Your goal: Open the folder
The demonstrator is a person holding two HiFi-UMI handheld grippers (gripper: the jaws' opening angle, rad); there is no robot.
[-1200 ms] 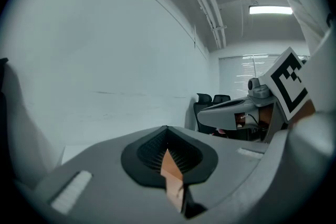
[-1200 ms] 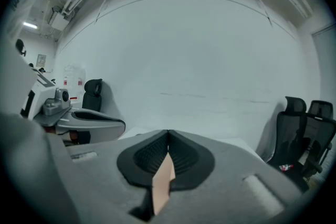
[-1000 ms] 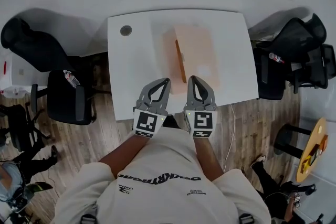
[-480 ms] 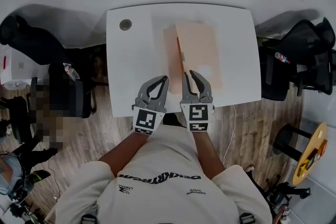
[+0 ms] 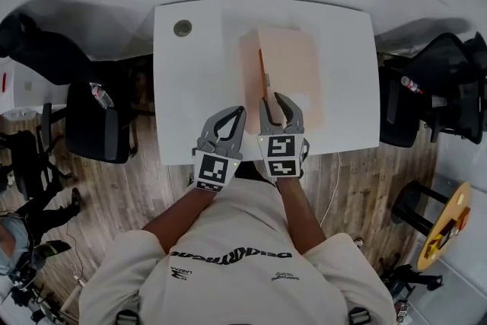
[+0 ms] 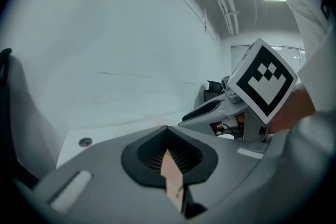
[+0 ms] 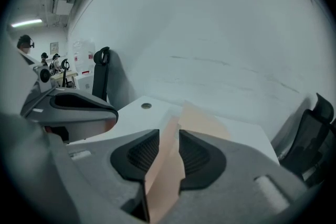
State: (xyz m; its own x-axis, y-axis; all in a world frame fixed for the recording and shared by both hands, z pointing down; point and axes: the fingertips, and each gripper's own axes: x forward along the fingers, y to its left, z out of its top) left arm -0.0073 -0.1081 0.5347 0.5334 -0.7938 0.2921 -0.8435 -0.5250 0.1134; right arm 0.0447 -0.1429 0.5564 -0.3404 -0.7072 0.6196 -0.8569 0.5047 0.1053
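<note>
Folder [image 5: 289, 65] lies right of centre on the table [image 5: 190, 103]. My right gripper [image 5: 271, 100] has just been opening its jaws, which loosely straddle the near edge. My left gripper [image 5: 240, 111], just left, is clenched.

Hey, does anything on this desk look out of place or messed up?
Nothing spilled or damaged. One oddity: the peach folder on the white table isn't lying flat; one edge seems to stand up between the jaws of the right claw, which have just been opening.
</note>
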